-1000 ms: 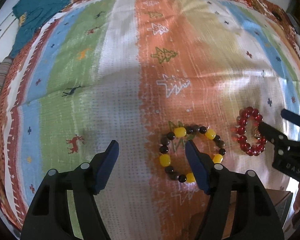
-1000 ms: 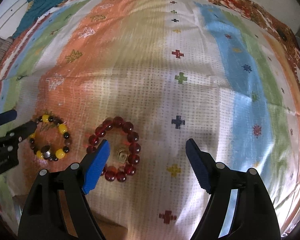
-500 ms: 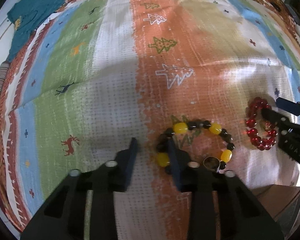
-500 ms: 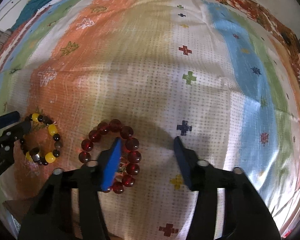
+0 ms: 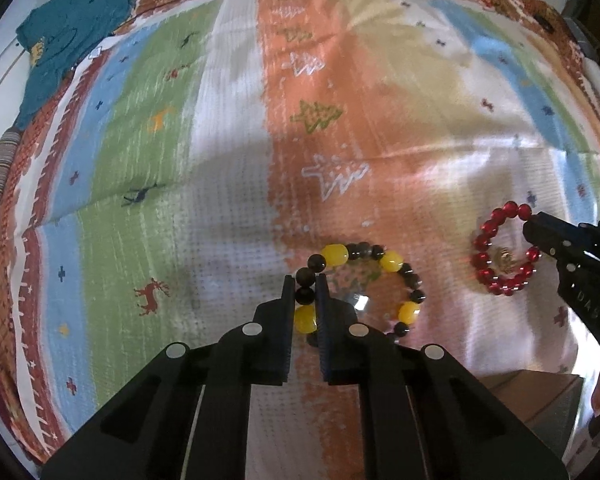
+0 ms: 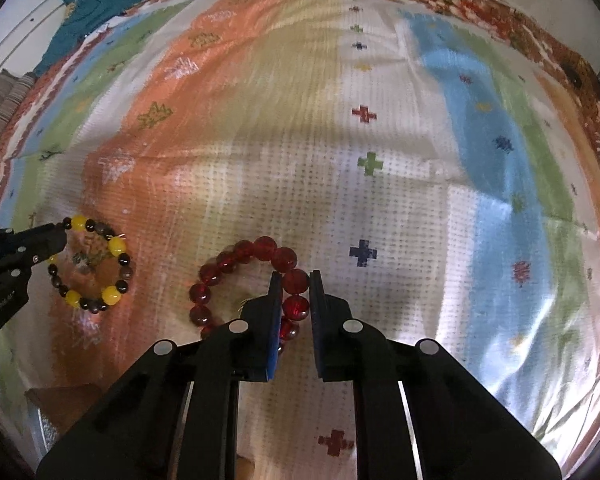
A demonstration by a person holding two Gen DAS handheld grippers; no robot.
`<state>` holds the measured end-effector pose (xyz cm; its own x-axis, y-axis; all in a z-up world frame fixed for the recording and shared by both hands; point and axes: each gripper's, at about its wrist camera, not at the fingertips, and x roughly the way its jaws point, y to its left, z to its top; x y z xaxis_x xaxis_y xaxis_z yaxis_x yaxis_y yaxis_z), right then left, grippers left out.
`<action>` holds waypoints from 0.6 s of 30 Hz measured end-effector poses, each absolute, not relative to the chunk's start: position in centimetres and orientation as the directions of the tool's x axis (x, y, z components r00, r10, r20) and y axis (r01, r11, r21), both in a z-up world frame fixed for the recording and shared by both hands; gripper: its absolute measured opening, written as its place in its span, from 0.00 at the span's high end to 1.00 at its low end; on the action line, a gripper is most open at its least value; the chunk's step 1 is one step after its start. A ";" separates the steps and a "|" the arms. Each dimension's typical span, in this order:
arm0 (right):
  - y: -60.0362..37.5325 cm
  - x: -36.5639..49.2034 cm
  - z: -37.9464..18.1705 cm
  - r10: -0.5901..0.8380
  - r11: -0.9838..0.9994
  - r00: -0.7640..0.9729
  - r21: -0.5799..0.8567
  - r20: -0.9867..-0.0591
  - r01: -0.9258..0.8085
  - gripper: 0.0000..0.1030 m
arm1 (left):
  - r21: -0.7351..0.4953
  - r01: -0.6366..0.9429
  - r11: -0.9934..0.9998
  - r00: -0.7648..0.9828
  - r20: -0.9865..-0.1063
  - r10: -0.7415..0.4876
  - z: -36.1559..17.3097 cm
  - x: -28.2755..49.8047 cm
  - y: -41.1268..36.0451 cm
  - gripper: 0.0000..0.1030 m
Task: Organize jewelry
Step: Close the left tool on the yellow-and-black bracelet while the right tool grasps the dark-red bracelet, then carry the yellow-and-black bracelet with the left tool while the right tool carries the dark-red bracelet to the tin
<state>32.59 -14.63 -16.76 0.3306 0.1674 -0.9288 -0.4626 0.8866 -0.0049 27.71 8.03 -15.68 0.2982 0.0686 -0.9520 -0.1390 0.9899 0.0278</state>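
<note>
We had both wrist cameras close above the striped cloth [image 5: 228, 152], each looking forward and down along its own fingers toward 12 o'clock. Both views shared the yellow-and-black bracelet [image 5: 364, 284] and the red bracelet [image 6: 252, 284]; each caught the other's gripper at its edge.

Sunlit striped blanket [image 5: 228, 128] with tree and deer motifs (creased across the middle), teal garment [image 5: 68, 28] at its far-left corner
</note>
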 end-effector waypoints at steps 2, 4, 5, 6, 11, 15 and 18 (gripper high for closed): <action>-14.7 32.3 -16.0 0.170 0.887 0.343 -0.008 -0.924 -0.462 0.86 | 0.019 -0.128 0.992 0.315 -0.947 0.059 -14.9 27.5 7.6 0.91; -15.1 32.0 -15.3 0.181 0.887 0.351 -0.001 -0.919 -0.461 0.86 | 0.011 -0.119 0.993 0.329 -0.943 0.049 -14.2 27.3 7.2 0.91; -15.2 31.9 -14.9 0.187 0.887 0.355 0.002 -0.916 -0.462 0.86 | 0.004 -0.111 0.994 0.341 -0.939 0.042 -13.7 27.2 7.0 0.91; -15.3 31.7 -14.5 0.194 0.887 0.362 0.006 -0.912 -0.462 0.86 | 0.002 -0.104 0.995 0.350 -0.936 0.038 -13.2 27.0 6.7 0.91; -15.4 31.1 -12.8 0.234 0.882 0.379 0.030 -0.895 -0.471 0.86 | -0.004 -0.074 0.997 0.389 -0.921 0.025 -11.4 26.5 5.5 0.91; -15.4 30.5 -11.6 0.242 0.880 0.405 0.023 -0.882 -0.475 0.86 | 0.007 -0.057 0.998 0.411 -0.911 0.029 -10.5 26.1 4.9 0.91; -15.6 30.2 -11.0 0.250 0.880 0.411 0.028 -0.877 -0.475 0.86 | 0.019 -0.046 0.999 0.424 -0.905 0.037 -9.9 25.7 4.6 0.91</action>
